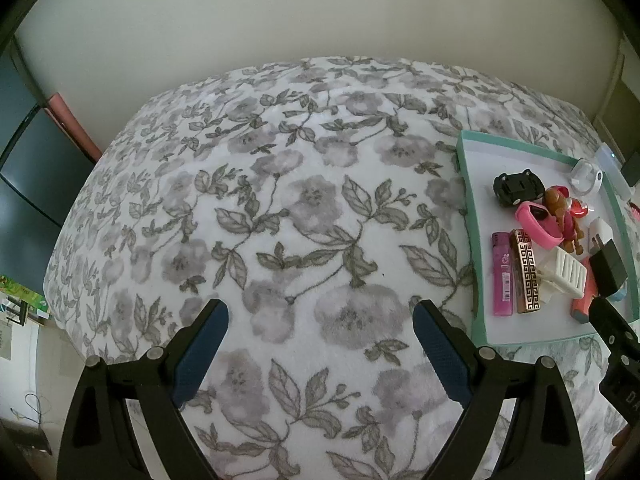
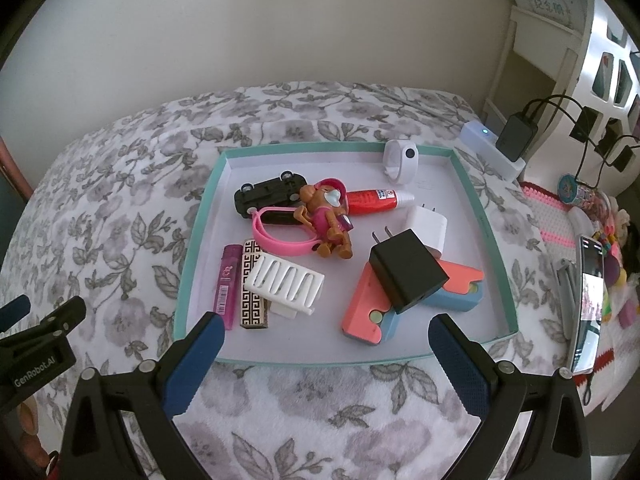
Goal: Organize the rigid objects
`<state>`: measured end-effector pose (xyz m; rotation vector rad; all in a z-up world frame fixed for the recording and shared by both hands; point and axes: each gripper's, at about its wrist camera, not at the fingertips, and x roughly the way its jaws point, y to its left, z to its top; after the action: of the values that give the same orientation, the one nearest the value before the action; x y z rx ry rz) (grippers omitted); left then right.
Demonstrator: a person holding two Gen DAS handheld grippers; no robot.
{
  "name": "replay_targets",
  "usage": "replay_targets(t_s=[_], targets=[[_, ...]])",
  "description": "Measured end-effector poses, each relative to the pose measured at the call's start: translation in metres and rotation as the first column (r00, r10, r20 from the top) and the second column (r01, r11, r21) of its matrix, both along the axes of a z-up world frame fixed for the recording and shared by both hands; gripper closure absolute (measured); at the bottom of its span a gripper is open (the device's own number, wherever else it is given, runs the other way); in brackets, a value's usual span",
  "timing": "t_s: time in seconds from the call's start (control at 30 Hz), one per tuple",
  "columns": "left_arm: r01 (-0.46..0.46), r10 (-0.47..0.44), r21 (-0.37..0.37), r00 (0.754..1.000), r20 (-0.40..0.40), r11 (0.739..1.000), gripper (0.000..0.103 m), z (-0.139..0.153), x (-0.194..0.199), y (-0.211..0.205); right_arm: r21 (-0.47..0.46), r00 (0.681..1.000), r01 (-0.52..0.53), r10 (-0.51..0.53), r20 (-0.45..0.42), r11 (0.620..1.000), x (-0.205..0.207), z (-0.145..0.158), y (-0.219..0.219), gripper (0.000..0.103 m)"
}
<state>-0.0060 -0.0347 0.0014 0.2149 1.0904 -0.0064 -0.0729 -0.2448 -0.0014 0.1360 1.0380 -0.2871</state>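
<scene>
Teal-rimmed tray (image 2: 480, 216) of small objects lies just beyond the wide-open, empty right gripper (image 2: 324, 344); left gripper (image 1: 320, 320) gapes empty over floral blanket (image 1: 280, 200).

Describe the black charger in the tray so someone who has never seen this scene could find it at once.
On the floral bedspread sits a shallow teal-rimmed tray of small items. In its right half, the black charger lies across two coral-and-blue pieces. It is a matte black block with two metal prongs pointing up-left; the white charger just behind it has the same shape but the other colour.
</scene>
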Motion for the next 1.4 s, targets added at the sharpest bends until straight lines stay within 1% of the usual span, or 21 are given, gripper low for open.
replay_targets(t_s=[1.1,1.4], targets=[[-0.001,0.001,0.008,1.0,0.002,1.0,0.009,-0.0001,-0.0003,-0.0014,-0.009,1.0,-0.007,0.007,-0.009,1.0,0.0017,-0.003,0.001,0.0],[-0.001,0.002,-0.006,1.0,0.012,1.0,0.009,0.0033,-0.0003,0.0012,-0.009,1.0,-0.009,0.009,-0.009,1.0,0.002,-0.0031,0.0008,0.0]])
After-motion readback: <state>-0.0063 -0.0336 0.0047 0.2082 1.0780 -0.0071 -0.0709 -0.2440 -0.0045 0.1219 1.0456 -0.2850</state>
